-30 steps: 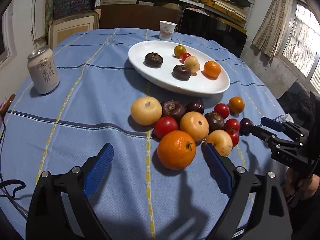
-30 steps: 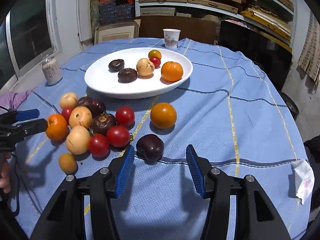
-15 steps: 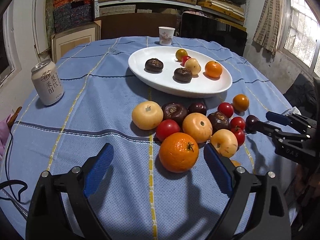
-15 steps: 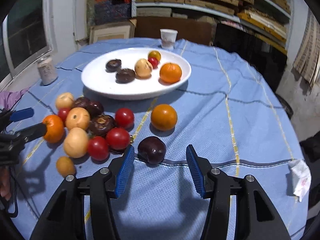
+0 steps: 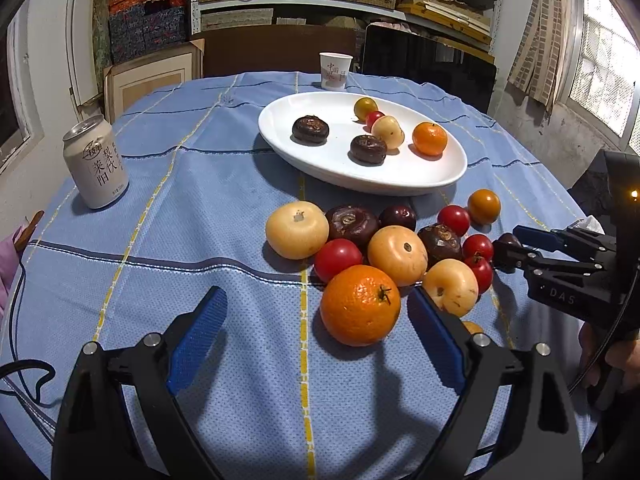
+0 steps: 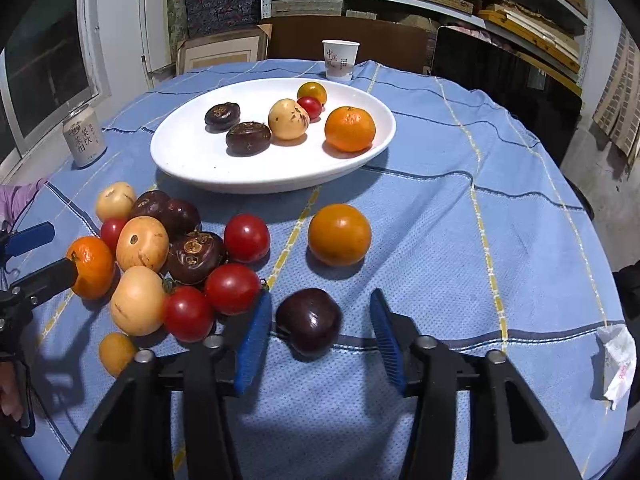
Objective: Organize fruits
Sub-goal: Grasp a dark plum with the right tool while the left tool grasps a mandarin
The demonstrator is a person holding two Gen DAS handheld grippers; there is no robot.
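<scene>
A white plate holds several fruits, among them an orange and two dark brown ones. On the blue cloth in front of it lies a heap of red, yellow, dark and orange fruits. My left gripper is open, and a big orange sits just ahead between its blue pads, untouched. My right gripper straddles a dark plum and its jaws are closing. The left pad is almost on the plum, while a gap still shows on the right side.
A drink can stands at the left of the table, a paper cup at the far edge. A single round orange fruit lies apart from the heap. A crumpled tissue lies at the right edge.
My right gripper has slid forward so the dark plum now sits between its pads, and the pads have drawn closer together. The left gripper has stayed put and open.
</scene>
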